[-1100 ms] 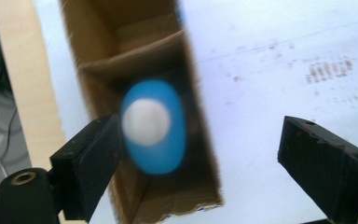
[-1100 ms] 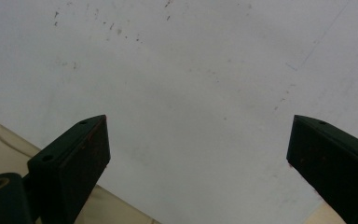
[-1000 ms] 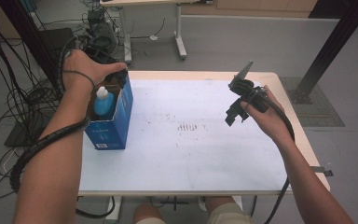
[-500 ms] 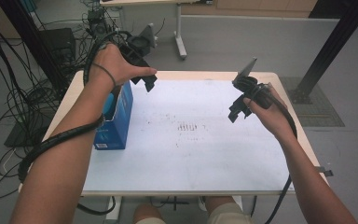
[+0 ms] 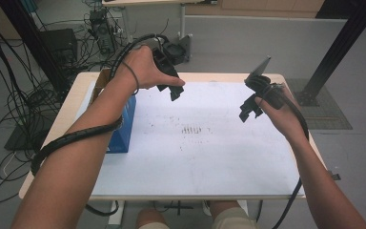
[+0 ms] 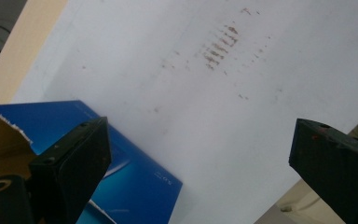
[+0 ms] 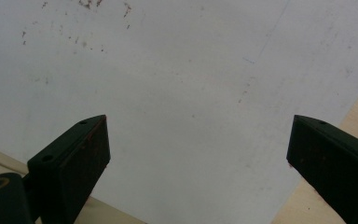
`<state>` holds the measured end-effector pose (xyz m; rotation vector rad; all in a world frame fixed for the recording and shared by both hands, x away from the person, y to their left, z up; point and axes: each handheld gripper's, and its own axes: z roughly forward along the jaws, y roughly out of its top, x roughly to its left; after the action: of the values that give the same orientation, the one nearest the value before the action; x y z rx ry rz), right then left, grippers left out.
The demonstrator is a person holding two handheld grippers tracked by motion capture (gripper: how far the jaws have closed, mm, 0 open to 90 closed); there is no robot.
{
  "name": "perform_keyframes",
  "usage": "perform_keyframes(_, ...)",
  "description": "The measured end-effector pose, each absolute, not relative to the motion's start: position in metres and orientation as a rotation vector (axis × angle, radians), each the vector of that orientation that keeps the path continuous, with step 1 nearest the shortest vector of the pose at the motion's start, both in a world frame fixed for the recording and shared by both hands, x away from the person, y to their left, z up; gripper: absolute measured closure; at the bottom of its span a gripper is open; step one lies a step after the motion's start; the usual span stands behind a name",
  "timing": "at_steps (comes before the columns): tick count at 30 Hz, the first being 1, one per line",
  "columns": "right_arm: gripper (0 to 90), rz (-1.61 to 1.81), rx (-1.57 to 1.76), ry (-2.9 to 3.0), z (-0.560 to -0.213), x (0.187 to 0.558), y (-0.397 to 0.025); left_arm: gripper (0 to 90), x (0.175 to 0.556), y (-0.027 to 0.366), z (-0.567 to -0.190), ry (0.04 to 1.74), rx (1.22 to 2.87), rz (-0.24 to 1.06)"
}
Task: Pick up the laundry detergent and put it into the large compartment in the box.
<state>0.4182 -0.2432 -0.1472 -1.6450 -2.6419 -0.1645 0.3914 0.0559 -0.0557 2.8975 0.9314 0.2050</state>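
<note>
Blue box (image 5: 124, 125) left of raised left gripper (image 5: 173, 90) | both grippers, right gripper (image 5: 248, 109), jaws apart, empty | white stained table (image 5: 195, 157), grey floor.

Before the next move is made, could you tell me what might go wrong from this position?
The left gripper hangs open above the white sheet, holding nothing, while its cable drapes along the forearm right beside the open blue box; a swing of that arm could snag or tip the box. The right gripper is also open and empty, near the table's right edge, so its own trailing cable might catch there.
</note>
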Motion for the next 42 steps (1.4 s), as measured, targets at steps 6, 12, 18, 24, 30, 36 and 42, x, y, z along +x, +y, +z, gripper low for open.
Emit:
perform_keyframes(6, 6.1, -0.162, -1.644, -2.639, -0.147, 0.419, -0.245, 6.3, 0.389, 0.045, -0.056, 0.812, 2.923, 0.213)
perform_keyframes(12, 6.1, -0.166, -1.650, -2.639, -0.147, 0.419, -0.246, 6.4, 0.388, 0.035, -0.060, 0.769, 2.933, 0.199)
perform_keyframes(18, 6.1, -0.162, -1.651, -2.632, -0.149, 0.421, -0.246, 7.0, 0.389, 0.027, -0.061, 0.728, 2.950, 0.182)
perform_keyframes(24, 6.1, -0.169, -1.656, -2.627, -0.149, 0.421, -0.249, 7.0, 0.389, 0.025, -0.064, 0.703, 2.945, 0.174)
perform_keyframes(30, 6.2, -0.169, -1.658, -2.619, -0.152, 0.422, -0.251, 7.0, 0.389, 0.023, -0.066, 0.696, 2.945, 0.172)
perform_keyframes(36, 6.2, -0.174, -1.657, -2.621, -0.151, 0.422, -0.252, 6.9, 0.388, 0.024, -0.065, 0.690, 2.941, 0.172)
perform_keyframes(42, 6.1, -0.178, -1.663, -2.618, -0.150, 0.422, -0.253, 6.9, 0.386, 0.025, -0.064, 0.680, 2.935, 0.178)
